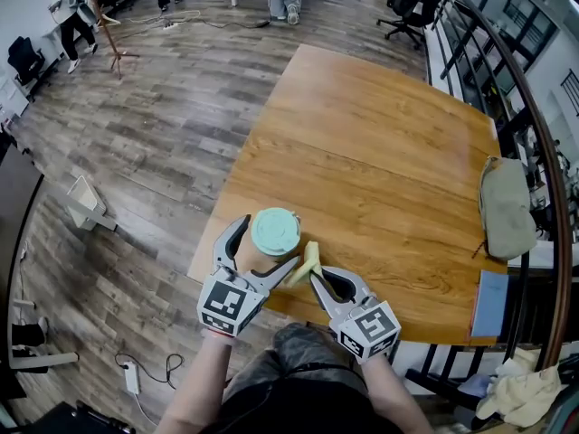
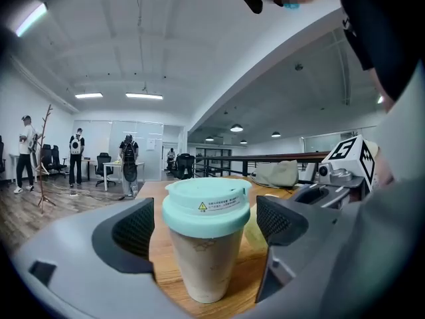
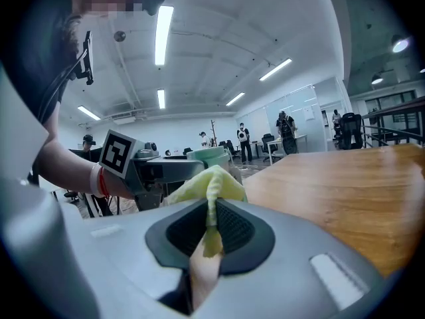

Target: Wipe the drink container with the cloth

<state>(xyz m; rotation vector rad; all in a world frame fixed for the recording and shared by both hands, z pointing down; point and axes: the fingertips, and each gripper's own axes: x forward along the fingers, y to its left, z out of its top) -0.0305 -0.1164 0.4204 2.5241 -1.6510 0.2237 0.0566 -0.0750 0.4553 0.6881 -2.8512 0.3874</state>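
Note:
A beige drink cup with a mint-green lid (image 1: 274, 233) stands upright near the front edge of the wooden table (image 1: 380, 143). My left gripper (image 1: 268, 244) is open, one jaw on each side of the cup (image 2: 206, 244), and a gap shows between each pad and the cup wall. My right gripper (image 1: 316, 278) is shut on a yellow cloth (image 1: 308, 261), just right of the cup. In the right gripper view the cloth (image 3: 210, 181) bunches up above the closed pads (image 3: 232, 228). The cloth (image 2: 255, 234) also peeks out behind the cup in the left gripper view.
A grey pouch (image 1: 505, 208) and a blue notebook (image 1: 489, 302) lie at the table's right edge, beside a railing (image 1: 534, 152). The cup stands close to the table's front left corner. People and office chairs are far off on the wooden floor (image 1: 154, 107).

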